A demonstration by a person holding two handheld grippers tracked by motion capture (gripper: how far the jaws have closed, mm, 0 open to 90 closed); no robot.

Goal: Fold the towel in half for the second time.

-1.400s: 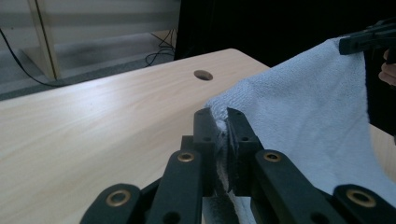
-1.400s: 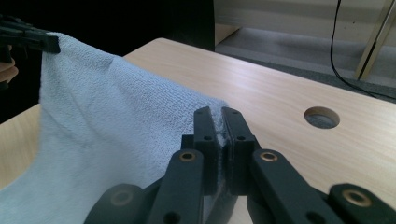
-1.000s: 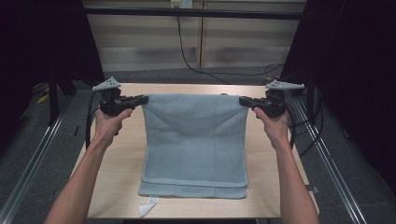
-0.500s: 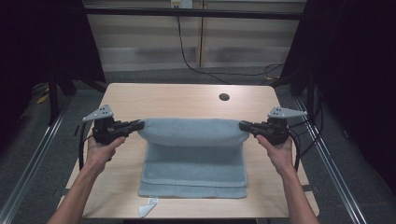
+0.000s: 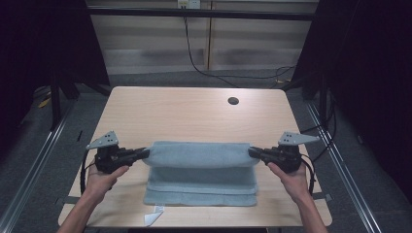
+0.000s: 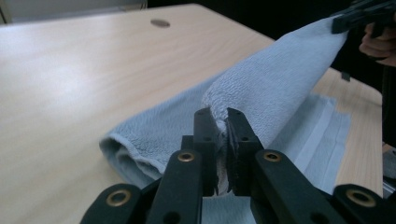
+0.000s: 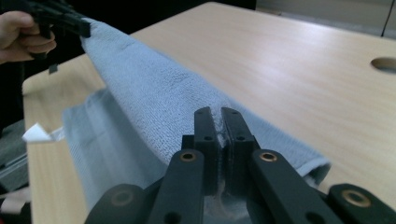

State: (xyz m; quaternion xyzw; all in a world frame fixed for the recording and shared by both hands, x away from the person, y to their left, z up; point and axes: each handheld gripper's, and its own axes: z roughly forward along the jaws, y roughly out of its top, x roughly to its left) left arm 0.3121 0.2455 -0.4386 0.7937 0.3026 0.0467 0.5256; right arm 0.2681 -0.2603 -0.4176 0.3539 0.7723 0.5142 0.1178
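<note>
- Two tools are seen over the near half of the tabletop point(image 5: 194, 111), the left tool point(image 5: 144, 154) at about 9 o'clock of the towel and the right tool point(image 5: 253, 153) at about 3 o'clock.
- A pale blue towel point(image 5: 199, 170) is stretched between them; its raised fold is held just above the part lying flat on the wood.
- The left tool point(image 6: 222, 140) is pressed together on one end of that raised fold, terry cloth being pinched between its black jaws.
- The right tool point(image 7: 219, 135) is likewise clamped on the other end, with cloth squeezed between its jaws.
- The lower layers of the towel are spread flat toward 6 o'clock, reaching close to the near edge of the tabletop.
- A small white label point(image 5: 154, 217) is seen at the towel's near left corner, at about 7 o'clock.
- A round cable hole point(image 5: 233, 101) is set in the tabletop at about 1 o'clock, well apart from the towel.
</note>
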